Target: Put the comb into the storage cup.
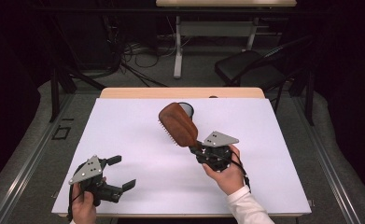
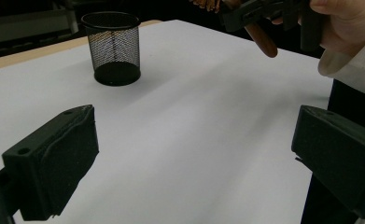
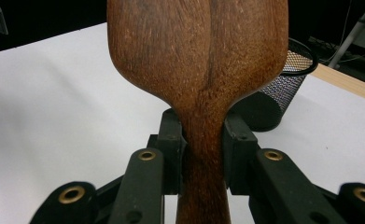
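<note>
At about seven o'clock on the table [image 1: 124,196], nearest the person, the left gripper [image 1: 119,175] is resting in the left hand [image 1: 83,207] with its jaws standing wide apart and nothing between them; the left gripper view is showing bare white tabletop in the gap. Moving out toward four o'clock, the right hand [image 1: 228,175] is holding the right gripper [image 3: 203,144], whose jaws are clamping the neck of a wooden hairbrush [image 1: 178,123] just above its handle, the pads pressing on either side of the narrow stem in the right gripper view. The brush is being carried clear of the table, its broad head angling toward twelve o'clock with the bristles facing down and to the left. Farther off, near twelve o'clock, a black mesh cup [image 2: 114,46] is standing upright, and through the mesh it is looking empty. Judging from this, the brush is probably heading for that cup, and the risks are lying in the approach: the head is looking about as wide as the cup's mouth, so it may be catching on the rim, and a light mesh cup is likely tipping or sliding if nudged. The grip on the smooth tapered neck may also be letting the heavy head swing or slip.
</note>
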### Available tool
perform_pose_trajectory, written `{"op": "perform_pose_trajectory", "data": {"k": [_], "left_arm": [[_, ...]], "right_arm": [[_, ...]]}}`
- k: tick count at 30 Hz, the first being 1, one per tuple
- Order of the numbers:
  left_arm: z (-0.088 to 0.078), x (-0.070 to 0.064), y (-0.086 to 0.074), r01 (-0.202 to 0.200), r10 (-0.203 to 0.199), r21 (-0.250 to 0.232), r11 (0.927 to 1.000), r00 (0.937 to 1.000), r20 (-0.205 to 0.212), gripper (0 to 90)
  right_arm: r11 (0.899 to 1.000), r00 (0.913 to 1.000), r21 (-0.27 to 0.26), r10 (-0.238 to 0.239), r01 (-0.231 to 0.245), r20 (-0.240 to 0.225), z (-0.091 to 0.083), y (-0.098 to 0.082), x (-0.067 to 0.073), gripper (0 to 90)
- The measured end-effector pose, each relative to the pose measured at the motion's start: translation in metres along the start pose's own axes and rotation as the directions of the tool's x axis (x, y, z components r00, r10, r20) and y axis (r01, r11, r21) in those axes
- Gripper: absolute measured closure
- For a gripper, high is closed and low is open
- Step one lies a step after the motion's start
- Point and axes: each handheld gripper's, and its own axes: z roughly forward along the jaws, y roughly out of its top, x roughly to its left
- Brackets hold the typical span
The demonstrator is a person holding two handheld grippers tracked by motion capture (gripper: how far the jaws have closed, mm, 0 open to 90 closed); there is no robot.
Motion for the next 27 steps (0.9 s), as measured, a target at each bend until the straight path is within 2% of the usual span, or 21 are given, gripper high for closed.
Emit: {"op": "perform_pose_trajectory", "data": {"k": [6,9,15,19,21,24,27], "left_arm": [[0.0,0.001,0.0,0.006,-0.006,0.008,1.0,1.0,0.003,0.6],[0.001,0.001,-0.001,0.009,-0.009,0.01,0.9999,0.9999,-0.012,0.6],[0.003,0.003,0.0,0.028,-0.028,0.005,0.9996,0.9996,-0.001,0.6],[0.005,0.003,0.002,0.05,-0.05,0.006,0.9987,0.9987,0.003,0.5],[0.007,0.004,0.003,0.075,-0.075,0.001,0.9972,0.9972,-0.003,0.5],[0.01,0.008,0.005,0.106,-0.106,0.003,0.9944,0.9943,0.015,0.5],[0.012,0.009,0.006,0.12,-0.12,0.01,0.9928,0.9927,0.016,0.5]], "right_arm": [[1.0,0.9999,0.0,-0.009,0.009,-0.01,0.003,-0.002,0.005,72.1],[1.0,0.9999,0.002,-0.008,0.008,-0.012,0.004,-0.003,0.006,72.1],[1.0,0.9998,-0.008,-0.012,0.012,-0.016,0.002,-0.003,0.008,72.1],[1.0,0.9998,-0.021,-0.013,0.013,-0.014,0.0,-0.003,0.008,72.1],[1.0,0.9998,-0.026,-0.013,0.013,-0.014,0.0,-0.002,0.008,72.1],[0.999,0.9997,-0.031,-0.013,0.012,-0.018,-0.001,-0.002,0.009,72.1],[0.999,0.9997,-0.035,-0.012,0.012,-0.021,-0.001,-0.001,0.011,72.0]]}}
